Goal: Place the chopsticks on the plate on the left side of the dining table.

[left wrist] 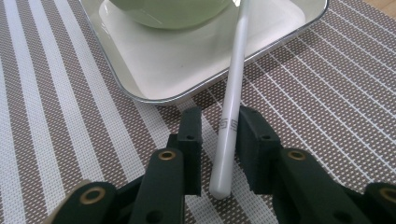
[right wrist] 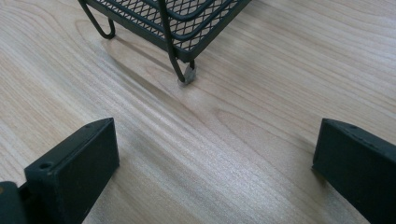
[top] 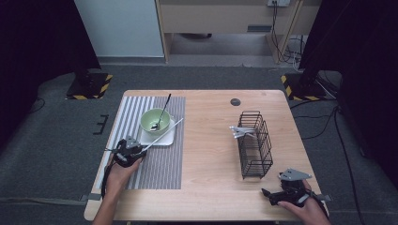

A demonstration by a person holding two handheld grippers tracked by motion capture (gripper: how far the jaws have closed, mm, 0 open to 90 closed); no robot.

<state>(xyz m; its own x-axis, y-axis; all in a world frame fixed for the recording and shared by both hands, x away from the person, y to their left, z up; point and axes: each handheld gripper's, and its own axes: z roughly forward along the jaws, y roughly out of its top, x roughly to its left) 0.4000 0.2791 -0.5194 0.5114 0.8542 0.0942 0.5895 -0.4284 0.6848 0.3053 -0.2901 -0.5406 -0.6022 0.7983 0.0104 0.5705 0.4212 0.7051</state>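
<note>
The left gripper (left wrist: pixel 217 135) is sitting low over the striped placemat (left wrist: pixel 60 121) at the left of the bench (top: pixel 211 154), its jaws standing a little apart on either side of the near end of a white chopstick (left wrist: pixel 232 107) — a gap shows at each side, so the pads are not pressing on it. The chopstick's near tip is resting on the placemat while its shaft is leaning up and away over the rim of the white square plate (left wrist: pixel 154 95), beside the green bowl (top: pixel 155 120) where a dark spoon (top: pixel 163 112) is standing. Judging by this, the step in hand is setting the chopstick down, or taking hold of it; either way the jaws should be moving squarely, without nudging the stick sideways off the rim. The right gripper (right wrist: pixel 215 163) is waiting spread wide over bare wood at the near right, just short of the black wire basket (top: pixel 255 145) — nothing is between its jaws.
</note>
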